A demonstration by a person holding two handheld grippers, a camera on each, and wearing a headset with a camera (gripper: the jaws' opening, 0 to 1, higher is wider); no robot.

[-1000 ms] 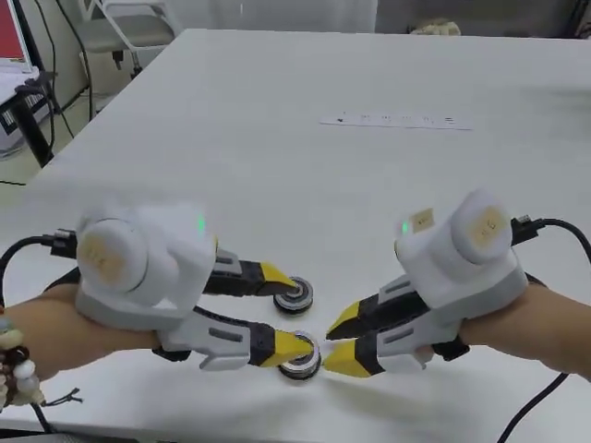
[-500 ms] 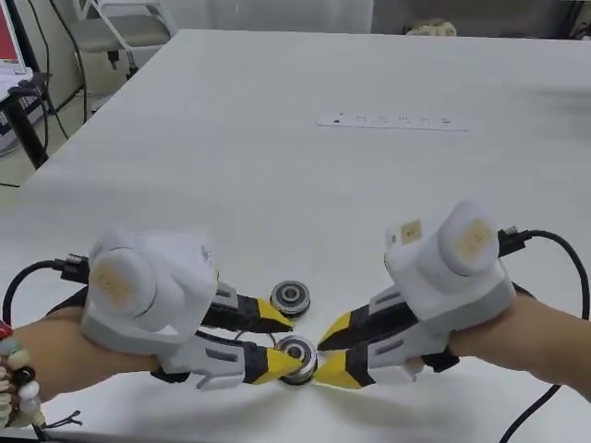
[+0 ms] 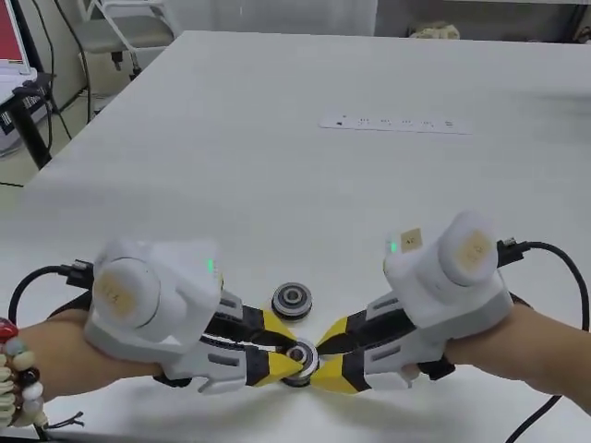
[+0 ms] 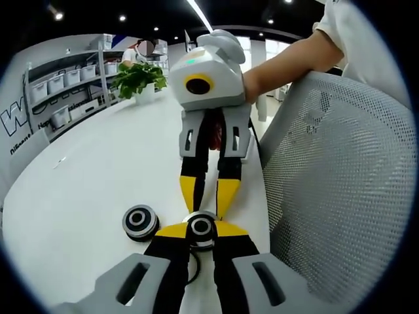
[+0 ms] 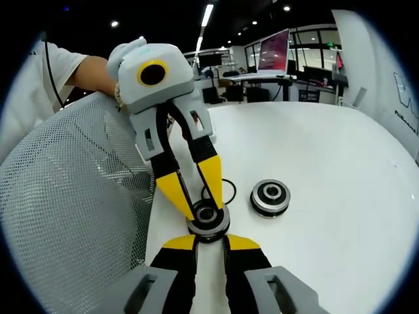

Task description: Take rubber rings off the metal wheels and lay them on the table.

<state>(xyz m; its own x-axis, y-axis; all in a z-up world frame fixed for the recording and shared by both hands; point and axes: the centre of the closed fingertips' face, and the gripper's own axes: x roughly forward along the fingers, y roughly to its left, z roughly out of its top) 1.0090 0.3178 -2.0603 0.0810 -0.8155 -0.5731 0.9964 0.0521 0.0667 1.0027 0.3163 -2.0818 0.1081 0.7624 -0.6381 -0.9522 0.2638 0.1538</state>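
The metal wheel [image 3: 298, 353] lies flat on the white counter [image 3: 305, 185], close to its near edge and about midway along it. The left tongs [image 3: 290, 351] have closed in on it, a yellow tip pressed to each side of the rim. The right tongs [image 3: 317, 358] meet it from the opposite side with their jaws a narrow gap apart and their tips at the rim. I cannot tell whether they pinch anything.

In the right gripper view a thin black loop [image 5: 234, 190], a rubber ring by its look, curves on the counter just behind the wheel, beside a jaw of the left tongs. Whether it is free of the wheel I cannot tell.

Both tongs are held low and nearly level, pointing inward at each other, with the person's forearms resting at the near edge. A bead bracelet [image 3: 14, 369] circles the left wrist.

There are two wheels: the second wheel [image 3: 292, 300] sits apart, just beyond the first, farther from the near edge. A white power strip [image 3: 395, 122] lies well apart toward the far edge.

A grey mesh chair back [image 4: 327, 196] stands at the near edge. Beyond the counter are shelves with bins [image 4: 59, 91], a green plant [image 4: 137, 75], a monitor [image 5: 273, 49] and ceiling lights.
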